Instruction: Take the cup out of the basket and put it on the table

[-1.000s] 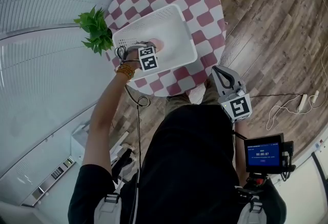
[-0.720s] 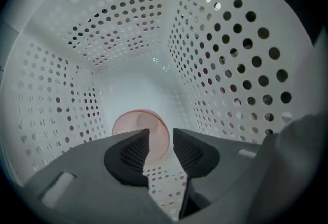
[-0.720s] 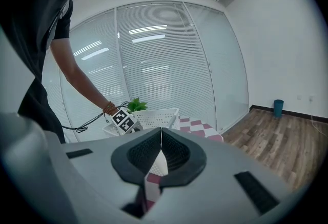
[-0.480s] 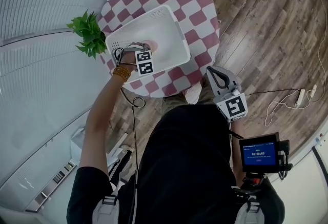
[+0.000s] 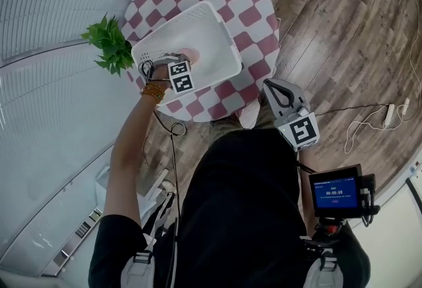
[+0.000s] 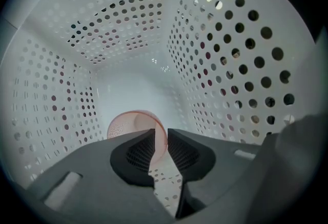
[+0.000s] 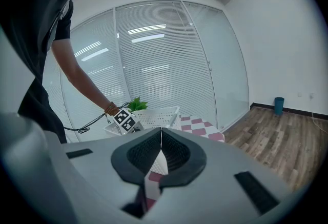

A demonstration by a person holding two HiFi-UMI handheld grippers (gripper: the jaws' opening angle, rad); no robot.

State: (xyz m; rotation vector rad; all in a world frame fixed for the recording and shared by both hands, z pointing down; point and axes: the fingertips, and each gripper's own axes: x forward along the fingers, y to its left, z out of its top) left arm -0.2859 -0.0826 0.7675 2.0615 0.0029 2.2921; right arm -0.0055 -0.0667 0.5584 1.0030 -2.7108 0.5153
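Lower centre, your left gripper [image 6: 160, 141] has just been closing and now pinches the pink cup [image 6: 125, 125] by its wall inside the white basket [image 6: 230, 64] (a hold for lifting it out). Your right gripper [image 7: 161, 136] waits aside, jaws pressed together on nothing.

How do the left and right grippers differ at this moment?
The left gripper reaches straight down into the basket; the right gripper is held off the table's edge, pointing roughly level. The left gripper's jaws have just been closing and pinch the cup's wall; the right gripper's jaws are together with nothing between them. Both are the same grey two-jaw tool.
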